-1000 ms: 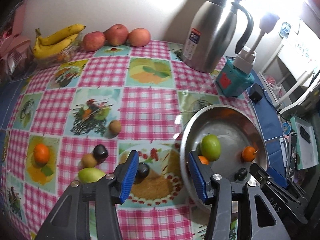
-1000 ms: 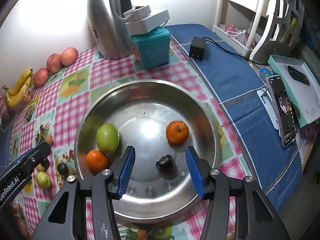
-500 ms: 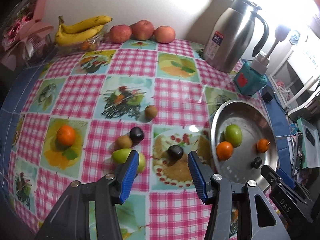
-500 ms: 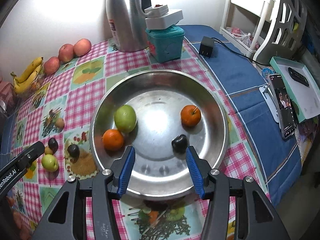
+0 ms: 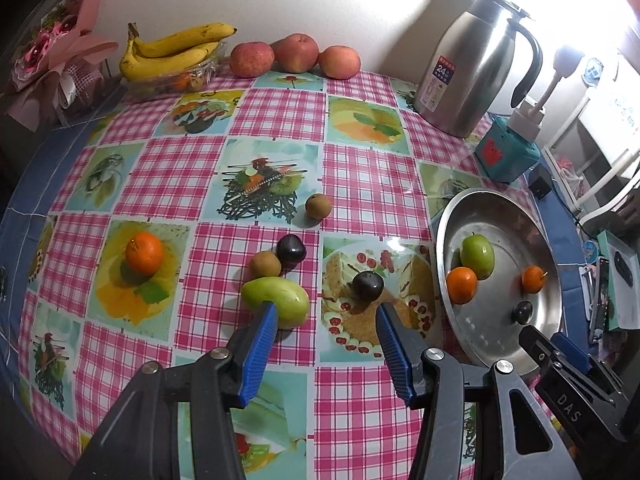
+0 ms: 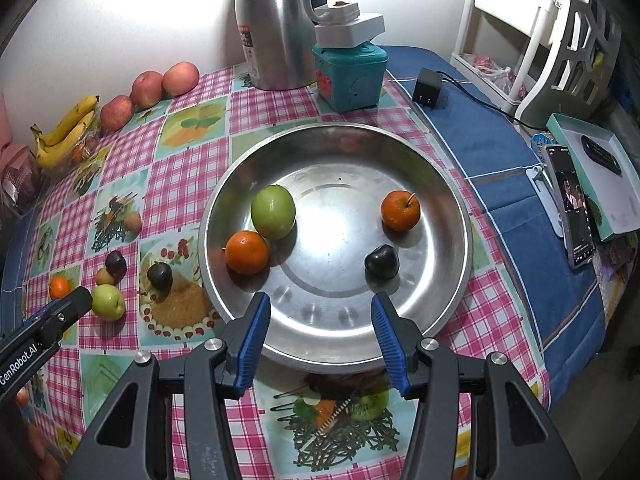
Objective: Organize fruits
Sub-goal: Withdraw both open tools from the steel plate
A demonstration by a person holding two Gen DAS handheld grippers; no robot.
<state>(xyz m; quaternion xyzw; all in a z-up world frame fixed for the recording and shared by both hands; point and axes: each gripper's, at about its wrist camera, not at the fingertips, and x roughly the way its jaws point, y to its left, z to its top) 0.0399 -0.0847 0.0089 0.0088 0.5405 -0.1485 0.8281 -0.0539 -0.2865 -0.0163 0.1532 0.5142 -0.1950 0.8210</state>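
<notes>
My left gripper (image 5: 326,312) is open over the checked tablecloth with nothing between its fingers. A green fruit (image 5: 276,300) lies at its left fingertip and a dark plum (image 5: 368,285) just beyond its right one. Near them lie a second dark plum (image 5: 291,249), two small brown fruits (image 5: 265,265) (image 5: 318,207) and an orange (image 5: 145,253). My right gripper (image 6: 320,304) is open and empty above the near rim of the steel bowl (image 6: 344,152). The bowl holds a green apple (image 6: 273,211), an orange (image 6: 247,252), a stemmed orange (image 6: 400,210) and a dark plum (image 6: 381,261).
A steel jug (image 5: 472,68) and a teal box (image 5: 506,154) stand behind the bowl. Bananas (image 5: 176,52) and three red apples (image 5: 294,54) line the back wall. To the right of the bowl lie a black adapter (image 6: 428,88), a phone (image 6: 570,204) and an open box (image 6: 600,172).
The left gripper has moved left, away from the bowl, so the loose fruits now lie before it. The right gripper has drawn back to the bowl's near rim. Both jaws kept their width.
</notes>
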